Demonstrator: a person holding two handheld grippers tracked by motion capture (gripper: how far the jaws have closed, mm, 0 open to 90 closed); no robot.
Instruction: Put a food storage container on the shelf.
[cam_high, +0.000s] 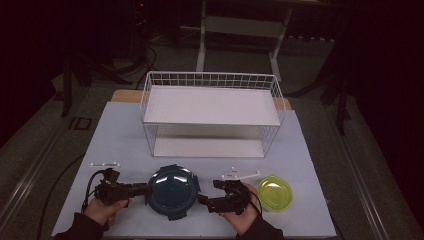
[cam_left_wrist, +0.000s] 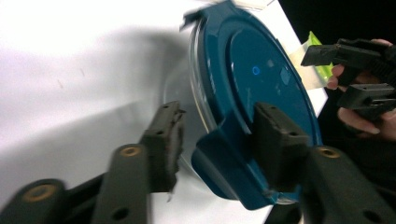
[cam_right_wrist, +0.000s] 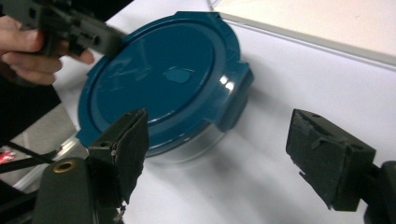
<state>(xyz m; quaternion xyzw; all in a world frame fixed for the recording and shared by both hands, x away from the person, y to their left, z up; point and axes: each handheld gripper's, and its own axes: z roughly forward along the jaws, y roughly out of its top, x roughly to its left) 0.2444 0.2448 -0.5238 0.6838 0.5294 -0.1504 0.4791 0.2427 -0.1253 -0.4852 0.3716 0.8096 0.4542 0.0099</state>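
containers: 1 round, blue-lidded (cam_high: 172, 191) | bowls: 1 yellow-green (cam_high: 274, 193) | wire racks: 1 white (cam_high: 211, 113) | tongs: 2

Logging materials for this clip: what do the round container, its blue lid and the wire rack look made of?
Blue lid: looks like glossy moulded plastic, with highlights and flip-down latch tabs. Round container beneath: clear and see-through, glass or clear plastic; I cannot tell which. Wire rack: thin white grid wires, probably coated metal, with flat matte white shelves.
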